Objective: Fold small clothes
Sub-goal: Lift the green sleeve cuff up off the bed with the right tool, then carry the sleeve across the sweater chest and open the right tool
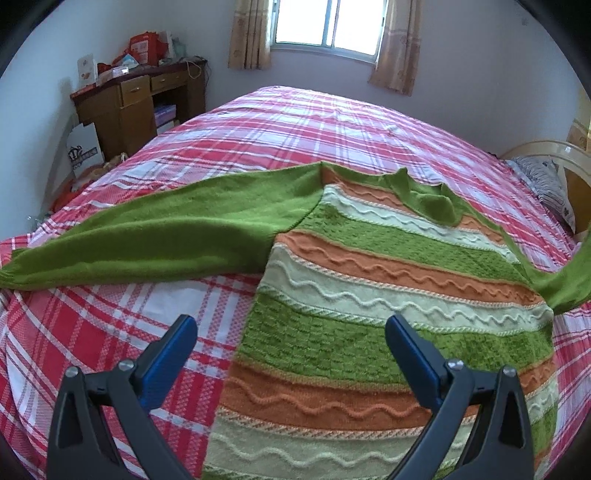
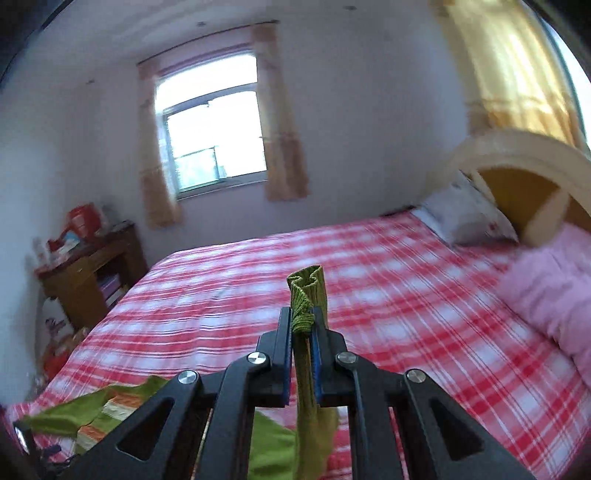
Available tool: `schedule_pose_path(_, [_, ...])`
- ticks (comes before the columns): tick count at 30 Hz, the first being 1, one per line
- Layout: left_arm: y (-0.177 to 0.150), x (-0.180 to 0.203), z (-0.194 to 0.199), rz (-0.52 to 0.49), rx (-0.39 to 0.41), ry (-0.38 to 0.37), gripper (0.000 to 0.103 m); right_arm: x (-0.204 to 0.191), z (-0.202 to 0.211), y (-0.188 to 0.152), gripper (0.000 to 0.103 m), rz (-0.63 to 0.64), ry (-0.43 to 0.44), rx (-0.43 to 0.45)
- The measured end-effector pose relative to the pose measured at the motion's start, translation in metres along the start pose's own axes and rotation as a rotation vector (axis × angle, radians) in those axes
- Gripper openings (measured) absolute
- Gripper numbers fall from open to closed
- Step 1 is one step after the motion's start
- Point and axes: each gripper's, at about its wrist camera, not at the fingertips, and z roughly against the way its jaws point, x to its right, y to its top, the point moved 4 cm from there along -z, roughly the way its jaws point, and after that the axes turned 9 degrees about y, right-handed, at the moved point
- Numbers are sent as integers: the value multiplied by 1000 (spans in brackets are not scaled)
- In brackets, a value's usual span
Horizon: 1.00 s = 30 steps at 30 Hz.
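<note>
A knitted sweater (image 1: 369,295) with green, orange and cream wavy stripes lies spread on the plaid bed. Its plain green left sleeve (image 1: 155,236) stretches out flat to the left. My left gripper (image 1: 291,325) hovers open above the sweater's lower left edge, blue pads wide apart, nothing between them. At the right edge of the left wrist view the other green sleeve (image 1: 572,277) rises off the bed. My right gripper (image 2: 302,317) is shut on that sleeve's ribbed green cuff (image 2: 308,291), held up above the bed; the sleeve hangs down under the fingers. Part of the sweater (image 2: 110,410) shows at lower left.
The bed carries a red, pink and white plaid sheet (image 1: 288,125). A pillow (image 2: 461,218) and a pink quilt (image 2: 554,291) lie by the arched headboard (image 2: 524,162) on the right. A cluttered wooden desk (image 1: 136,99) stands by the far left wall beneath a curtained window (image 1: 325,26).
</note>
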Motion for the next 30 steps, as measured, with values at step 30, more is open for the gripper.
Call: schedule_pose_path(30, [-4,-49,-6,-5,-15,73,103,-321,-202,-260,20,187,456,-439])
